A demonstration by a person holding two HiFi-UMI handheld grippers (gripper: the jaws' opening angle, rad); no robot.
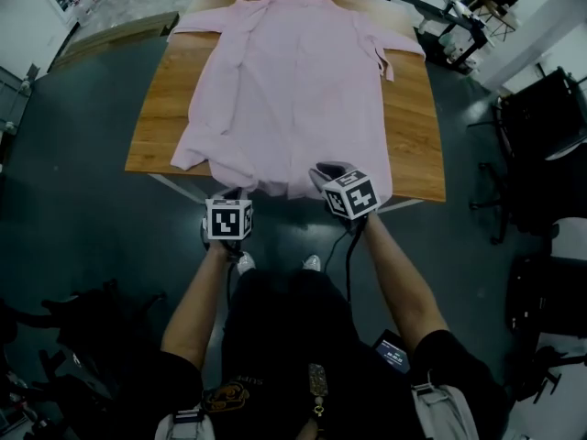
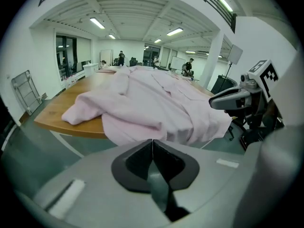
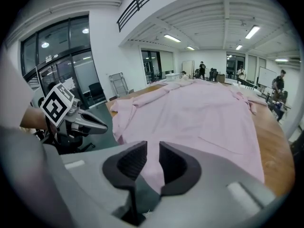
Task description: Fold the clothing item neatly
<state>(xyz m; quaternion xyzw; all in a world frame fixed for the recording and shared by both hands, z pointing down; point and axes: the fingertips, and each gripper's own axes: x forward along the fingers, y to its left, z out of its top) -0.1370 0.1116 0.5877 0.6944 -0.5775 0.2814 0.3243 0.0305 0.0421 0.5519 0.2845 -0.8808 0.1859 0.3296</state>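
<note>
Jaws on left gripper (image 2: 152,146) pressed together, empty; on right gripper (image 3: 152,148) slightly parted, pink shirt (image 1: 293,90) showing through the gap, not pinched. Shirt spread on worktop (image 1: 165,117), upper middle of head view, length running toward frame top. Near hem just ahead of both grippers, right one closer.

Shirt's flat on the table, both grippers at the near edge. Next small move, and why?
Probably open the left gripper and bring it onto the near hem of the shirt. Its jaws are shut on nothing, short of the table, while the right gripper has its jaws apart with hem cloth showing in the gap.
</note>
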